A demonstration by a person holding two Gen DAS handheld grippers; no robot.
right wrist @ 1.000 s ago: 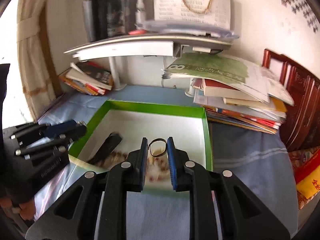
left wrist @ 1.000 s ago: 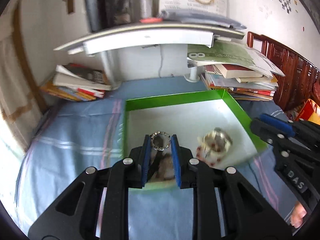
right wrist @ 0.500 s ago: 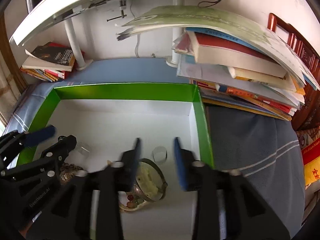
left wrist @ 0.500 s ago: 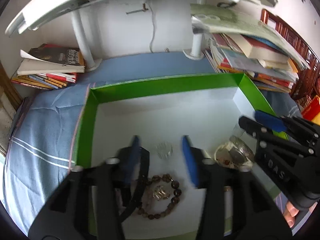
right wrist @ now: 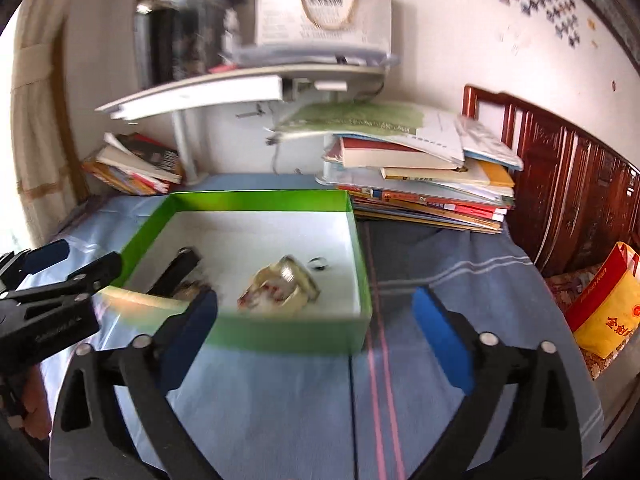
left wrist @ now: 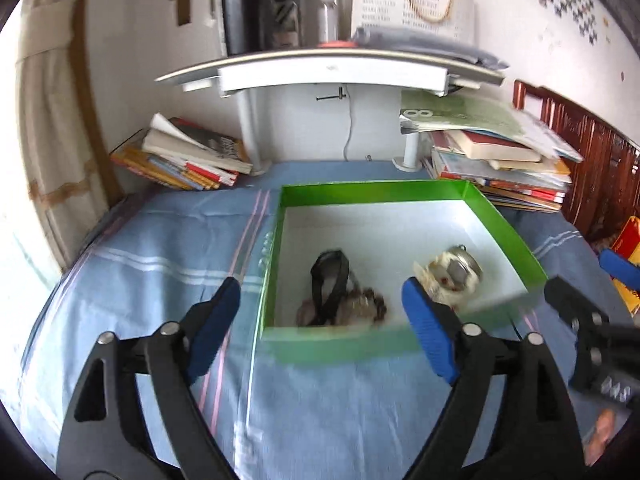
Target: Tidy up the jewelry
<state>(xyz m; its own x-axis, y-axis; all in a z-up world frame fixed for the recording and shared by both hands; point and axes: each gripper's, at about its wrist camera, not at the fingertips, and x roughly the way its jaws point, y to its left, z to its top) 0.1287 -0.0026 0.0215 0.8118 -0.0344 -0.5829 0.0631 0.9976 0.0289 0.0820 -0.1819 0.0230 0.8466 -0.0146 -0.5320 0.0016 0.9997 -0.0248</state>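
A green box [left wrist: 372, 192] with a white floor sits on the blue cloth; it also shows in the right wrist view [right wrist: 256, 200]. Inside lie a black band [left wrist: 330, 280], a brown bead bracelet [left wrist: 360, 304], a pale bangle heap with a metal piece [left wrist: 450, 276] and, in the right wrist view, a small ring [right wrist: 318, 263]. My left gripper [left wrist: 320, 328] is wide open and empty, held back above the box's near wall. My right gripper [right wrist: 316, 332] is wide open and empty, also short of the near wall.
Stacks of books [left wrist: 492, 168] stand right of the box and more books [left wrist: 180, 160] lie at the back left. A white shelf [left wrist: 332, 72] overhangs the back. A wooden headboard [right wrist: 572, 192] and a yellow-red bag [right wrist: 604, 312] are on the right.
Both grippers let go of their rings inside the box, opened wide and pulled back up and away from the box.
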